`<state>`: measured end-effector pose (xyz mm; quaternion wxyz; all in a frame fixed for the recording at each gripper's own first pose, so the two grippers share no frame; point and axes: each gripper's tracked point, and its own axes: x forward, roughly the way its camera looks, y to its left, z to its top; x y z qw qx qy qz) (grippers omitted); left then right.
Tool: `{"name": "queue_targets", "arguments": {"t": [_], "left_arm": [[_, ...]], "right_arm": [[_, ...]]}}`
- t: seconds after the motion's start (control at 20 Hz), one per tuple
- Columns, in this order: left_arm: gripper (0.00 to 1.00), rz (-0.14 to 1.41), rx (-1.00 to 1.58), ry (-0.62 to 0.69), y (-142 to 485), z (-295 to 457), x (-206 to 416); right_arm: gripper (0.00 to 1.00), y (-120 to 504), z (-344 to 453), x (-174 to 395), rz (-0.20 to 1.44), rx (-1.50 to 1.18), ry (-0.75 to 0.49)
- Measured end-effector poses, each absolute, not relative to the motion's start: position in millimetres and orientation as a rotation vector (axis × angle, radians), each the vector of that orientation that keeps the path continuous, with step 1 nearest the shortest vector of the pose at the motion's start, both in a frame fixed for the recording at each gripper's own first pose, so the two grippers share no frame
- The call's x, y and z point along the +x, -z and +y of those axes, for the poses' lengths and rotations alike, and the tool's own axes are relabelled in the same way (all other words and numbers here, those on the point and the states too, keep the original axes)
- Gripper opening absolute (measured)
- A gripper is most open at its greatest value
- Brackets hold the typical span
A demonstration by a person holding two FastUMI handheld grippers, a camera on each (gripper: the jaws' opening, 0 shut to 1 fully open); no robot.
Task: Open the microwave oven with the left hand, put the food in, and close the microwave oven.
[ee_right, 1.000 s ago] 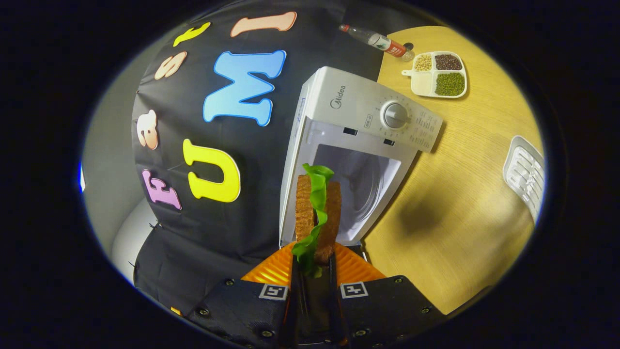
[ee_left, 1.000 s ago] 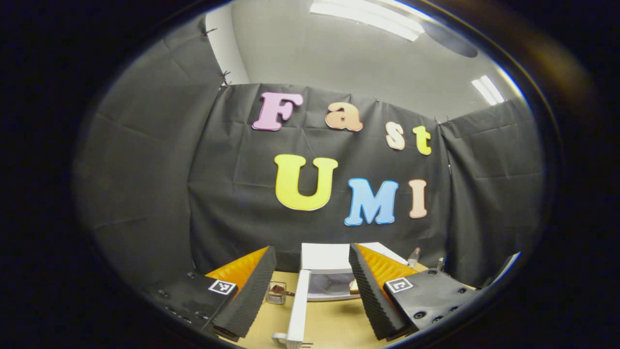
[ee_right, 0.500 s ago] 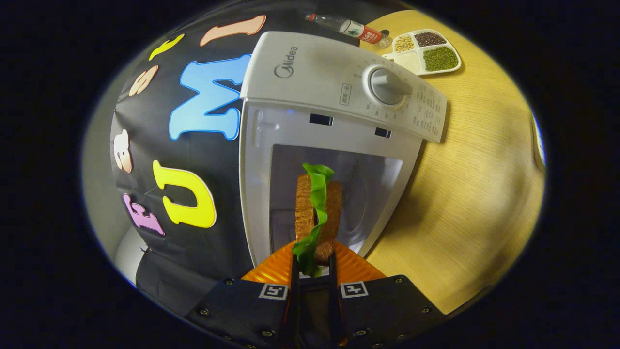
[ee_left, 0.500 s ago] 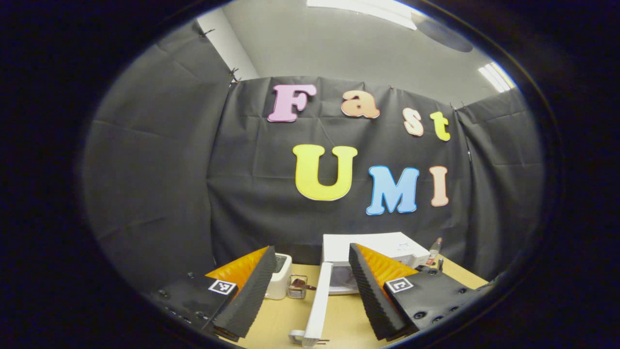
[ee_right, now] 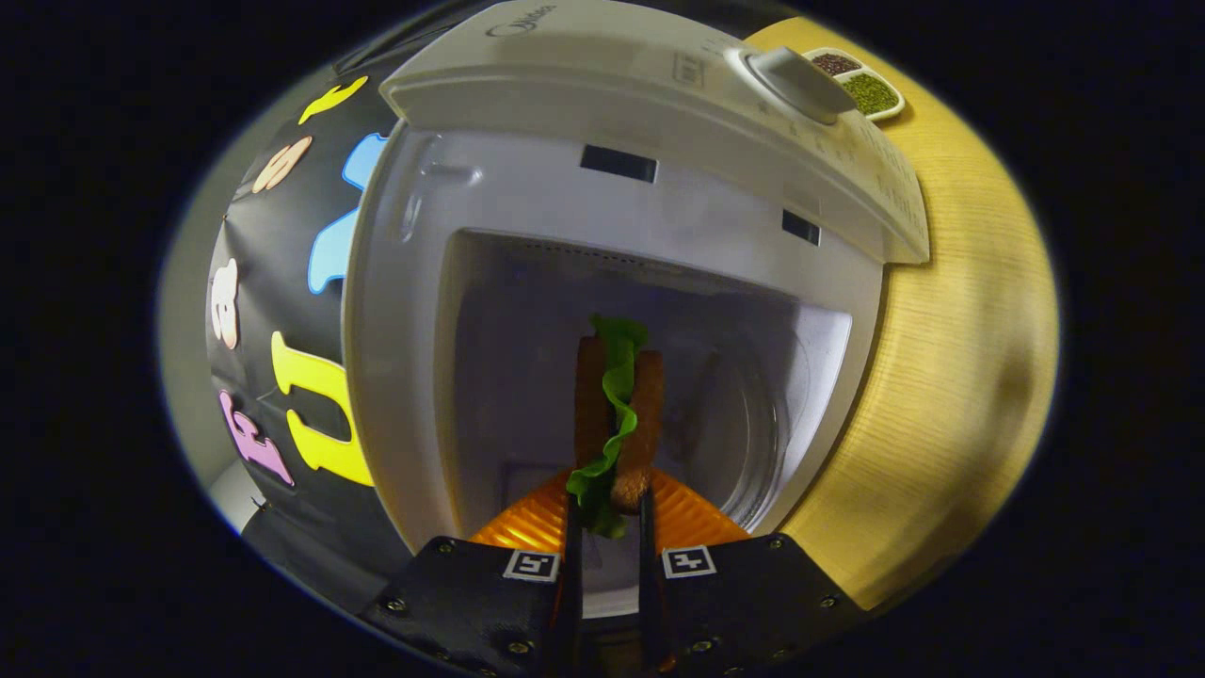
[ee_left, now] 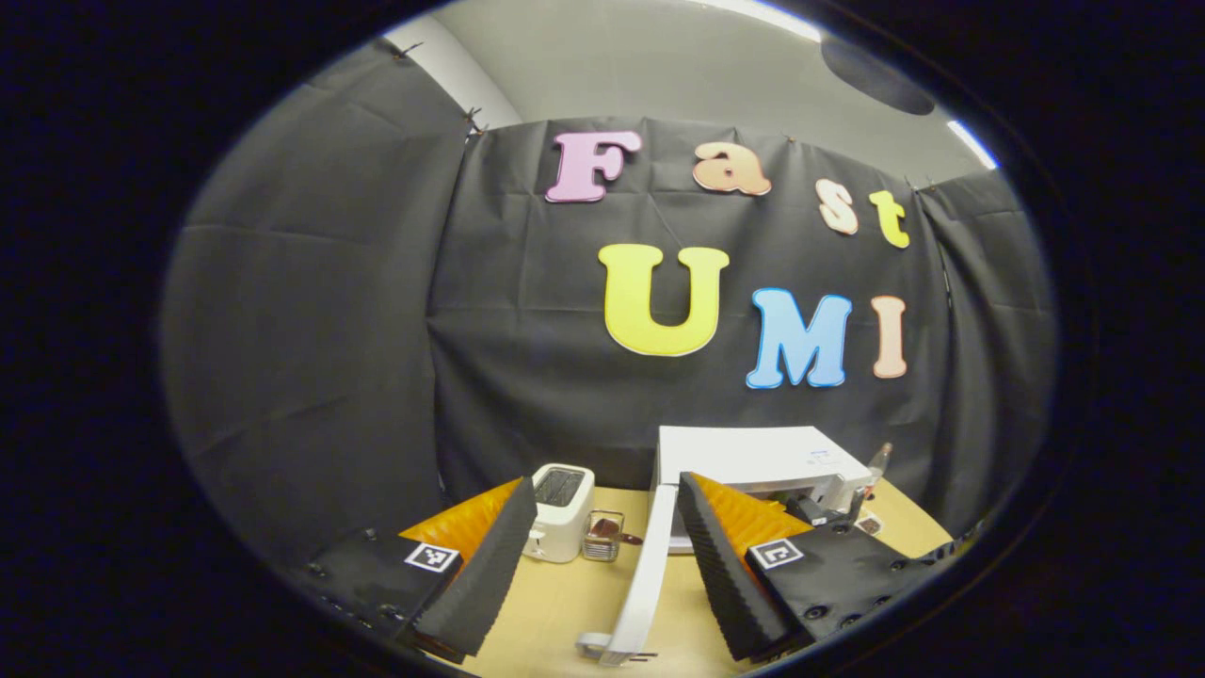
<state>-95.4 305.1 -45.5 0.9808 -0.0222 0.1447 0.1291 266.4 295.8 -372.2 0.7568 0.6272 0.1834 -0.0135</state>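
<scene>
Pinching the food [ee_right: 617, 414] between its two fingers, the right gripper [ee_right: 607, 513] sits low centre in the right gripper view; the item is a sandwich, two brown slices with a green leaf between them, held on edge so the leaf runs vertically. Both pads press on it, jaws nearly together. Sandwich is framed by the microwave oven [ee_right: 602, 122] cavity opening, which takes up most of the middle of that frame; its far tip appears at or just inside the opening, exact depth cannot be told. Round dial [ee_right: 795, 71] on the control panel at upper right. Glass turntable [ee_right: 753, 433] dimly visible in the cavity, right of the sandwich. Wooden table [ee_right: 951, 377] along the right edge; divided tray of grains [ee_right: 861, 85] at the top right. In the left gripper view, left gripper [ee_left: 607, 527] is at lower centre, jaws spread wide, nothing between them. Between the fingers the microwave door [ee_left: 650, 565] stands open, seen edge-on, handle end toward the bottom of the frame. White toaster [ee_left: 560, 508] and a small glass container [ee_left: 602, 535] sit on the table left of the door.
</scene>
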Motion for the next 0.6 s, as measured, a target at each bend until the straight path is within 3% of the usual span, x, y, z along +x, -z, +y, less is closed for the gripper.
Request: {"name": "queue_targets", "arguments": {"t": [0.45,0.55,0.6], "left_arm": [[0.96,0.293,-0.024,-0.283,43.9,311.2,-96.8],[0.96,0.284,-0.031,-0.291,41.2,314.2,-97.1],[0.96,0.267,-0.025,-0.296,36.8,317.6,-97.1]], "right_arm": [[0.25,402.7,320.8,299.7,0.423,1.391,0.105],[0.30,402.3,320.8,295.4,0.439,1.367,0.103],[0.26,400.5,321.5,294.2,0.439,1.355,0.094]]}}
